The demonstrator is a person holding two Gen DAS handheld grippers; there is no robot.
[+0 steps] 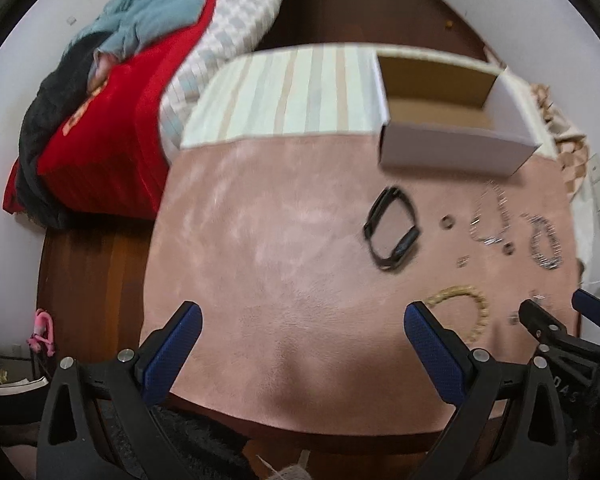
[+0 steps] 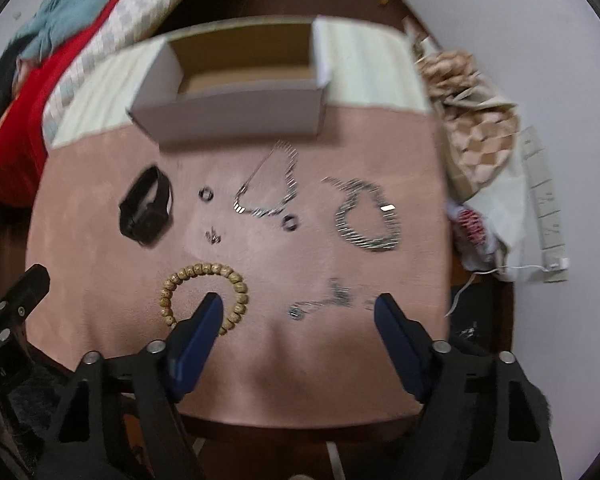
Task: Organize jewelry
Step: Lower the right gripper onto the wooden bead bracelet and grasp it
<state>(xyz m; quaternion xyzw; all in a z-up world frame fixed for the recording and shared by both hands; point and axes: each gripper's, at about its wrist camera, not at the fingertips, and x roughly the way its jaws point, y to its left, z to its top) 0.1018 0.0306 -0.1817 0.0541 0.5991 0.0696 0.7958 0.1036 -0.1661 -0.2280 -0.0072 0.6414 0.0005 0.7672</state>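
Jewelry lies on a pink cloth (image 2: 100, 264). A black wristband (image 2: 146, 206) (image 1: 392, 228) lies left. A wooden bead bracelet (image 2: 204, 292) (image 1: 466, 308) lies near the front. Two silver chains (image 2: 268, 188) (image 2: 368, 216), two small rings (image 2: 207, 194) (image 2: 290, 222), a tiny earring (image 2: 212, 236) and a thin chain (image 2: 324, 300) are spread across it. An open, empty white cardboard box (image 2: 236, 108) (image 1: 452, 148) stands behind them. My left gripper (image 1: 302, 320) is open over bare cloth, left of the jewelry. My right gripper (image 2: 298, 308) is open above the thin chain, its left finger over the bead bracelet.
A striped cloth (image 1: 284, 96) covers the table's far part. A bed with red, teal and checked bedding (image 1: 112, 120) stands left. Crumpled checked fabric and a bag (image 2: 480, 140) lie at the table's right edge, with a white power strip (image 2: 544, 208) beyond. Dark wood floor surrounds the table.
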